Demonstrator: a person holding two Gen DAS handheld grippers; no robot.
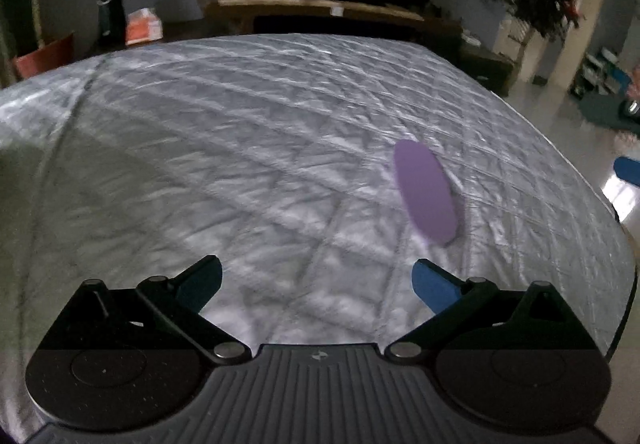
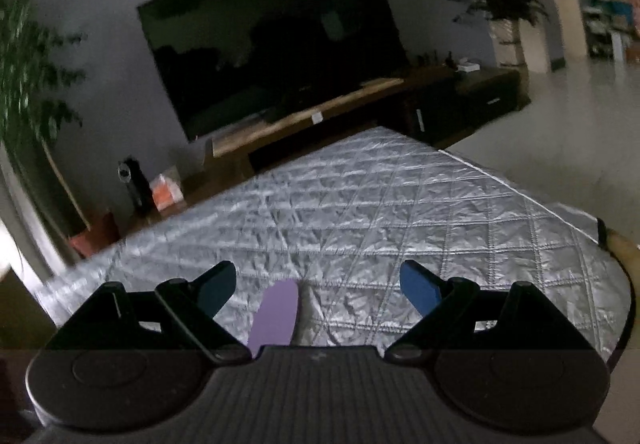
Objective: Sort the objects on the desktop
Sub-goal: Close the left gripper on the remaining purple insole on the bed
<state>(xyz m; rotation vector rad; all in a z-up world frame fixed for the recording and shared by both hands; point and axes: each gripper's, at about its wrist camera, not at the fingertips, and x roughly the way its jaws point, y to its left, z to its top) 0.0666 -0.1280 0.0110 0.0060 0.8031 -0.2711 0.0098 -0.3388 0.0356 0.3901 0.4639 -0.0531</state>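
Purple oval disc (image 1: pixel 425 191) lies flat on the silver quilted cover of the bench (image 1: pixel 248 124), ahead and to the right of the left claw (image 1: pixel 317 286), whose jaws gape wide and empty. Right claw (image 2: pixel 318 290), equally wide, hangs just above that disc, clear of it.

Left gripper (image 1: pixel 318 282): jaws spread wide, nothing between the blue pads (image 1: pixel 434 290), pointing steeply downward. Right gripper (image 2: pixel 318 288): jaws likewise wide apart, pads (image 2: pixel 420 290) gripping nothing, angled less steeply down, with the view rolled to one side. No hand visible in either view.
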